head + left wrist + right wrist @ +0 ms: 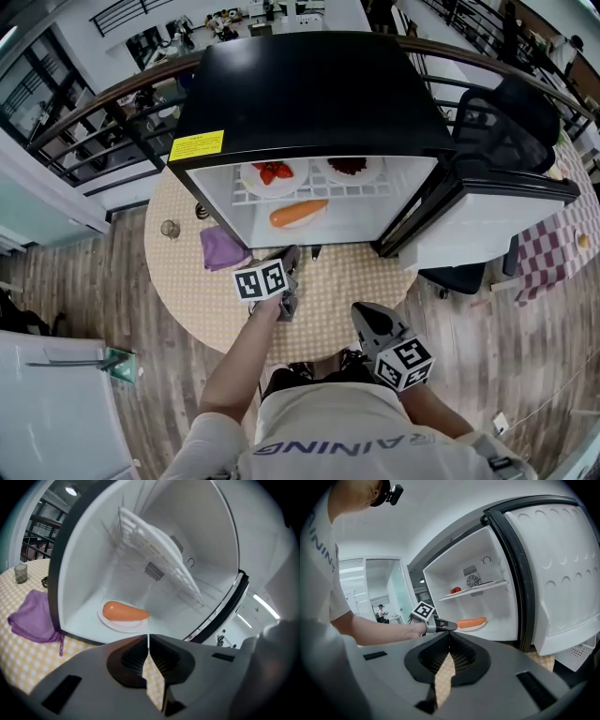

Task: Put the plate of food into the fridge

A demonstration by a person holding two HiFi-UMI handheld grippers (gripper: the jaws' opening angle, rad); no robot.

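Observation:
The black mini fridge [309,94] stands open on the round table. A white plate [117,624] with a long orange food item [124,613] lies on the fridge floor, also seen in the head view as the plate of food [300,214] and in the right gripper view [472,622]. My left gripper [291,255] is just outside the fridge opening, in front of the plate, shut and empty [148,644]. My right gripper [361,314] hangs back near the table's front edge, shut with nothing in it [449,637].
On the upper wire shelf sit a plate of strawberries [274,172] and a plate of dark food [349,167]. A purple cloth [223,247] and a small glass [170,228] lie left of the fridge. The fridge door [487,202] swings open to the right, near a black chair [506,122].

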